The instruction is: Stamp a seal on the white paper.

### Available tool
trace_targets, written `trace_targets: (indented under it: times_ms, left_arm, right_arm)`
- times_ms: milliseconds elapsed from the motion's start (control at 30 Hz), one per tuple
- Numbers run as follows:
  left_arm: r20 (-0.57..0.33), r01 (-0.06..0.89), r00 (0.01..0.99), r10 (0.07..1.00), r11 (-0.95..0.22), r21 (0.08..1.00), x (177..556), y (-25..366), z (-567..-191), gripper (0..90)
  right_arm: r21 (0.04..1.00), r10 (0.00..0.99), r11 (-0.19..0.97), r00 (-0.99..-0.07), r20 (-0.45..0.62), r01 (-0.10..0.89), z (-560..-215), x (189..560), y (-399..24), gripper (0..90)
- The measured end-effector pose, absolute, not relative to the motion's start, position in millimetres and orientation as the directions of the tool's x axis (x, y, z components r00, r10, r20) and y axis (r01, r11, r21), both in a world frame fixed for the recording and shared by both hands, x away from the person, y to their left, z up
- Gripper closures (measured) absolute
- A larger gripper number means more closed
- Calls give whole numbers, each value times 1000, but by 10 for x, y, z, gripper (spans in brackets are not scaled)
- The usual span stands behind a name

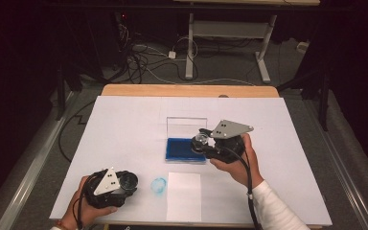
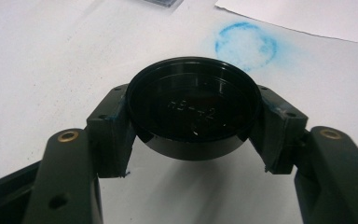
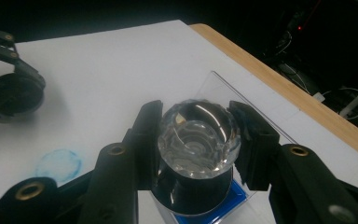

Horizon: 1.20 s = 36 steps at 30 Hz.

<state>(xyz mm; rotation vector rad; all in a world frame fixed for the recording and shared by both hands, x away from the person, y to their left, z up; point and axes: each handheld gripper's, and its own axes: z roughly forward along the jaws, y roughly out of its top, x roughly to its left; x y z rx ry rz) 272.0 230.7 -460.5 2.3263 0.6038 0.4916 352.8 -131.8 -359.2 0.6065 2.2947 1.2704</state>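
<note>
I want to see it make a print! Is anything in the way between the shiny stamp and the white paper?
Nothing visible is. The right gripper holds the stamp above the blue ink pad; only bare table lies between it and the paper. The open clear lid stands behind the pad.

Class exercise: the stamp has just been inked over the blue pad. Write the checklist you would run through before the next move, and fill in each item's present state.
1. Right gripper shut on the stamp: ok.
2. Left gripper shut on the black cap: ok.
3. Stamp above the blue ink pad, with the case's clear lid standing open: ok.
4. Stamp face inked: cannot tell, it faces down.
5. White sheet lies flat and unmarked: ok.
6. Blue ring mark lies on the table cover beside the sheet, not on it: not ok.
</note>
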Motion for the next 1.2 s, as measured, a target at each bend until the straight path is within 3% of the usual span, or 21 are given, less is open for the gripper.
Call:
trace_targets:
  times_ms: [1200]
  left_arm:
    - [191, 285, 820, 539, -676, 680, 2717, 2330, -4609, 365]
  right_arm:
    - [846, 470, 512, -873, -132, 148, -3662, 3174, -1260, 574]
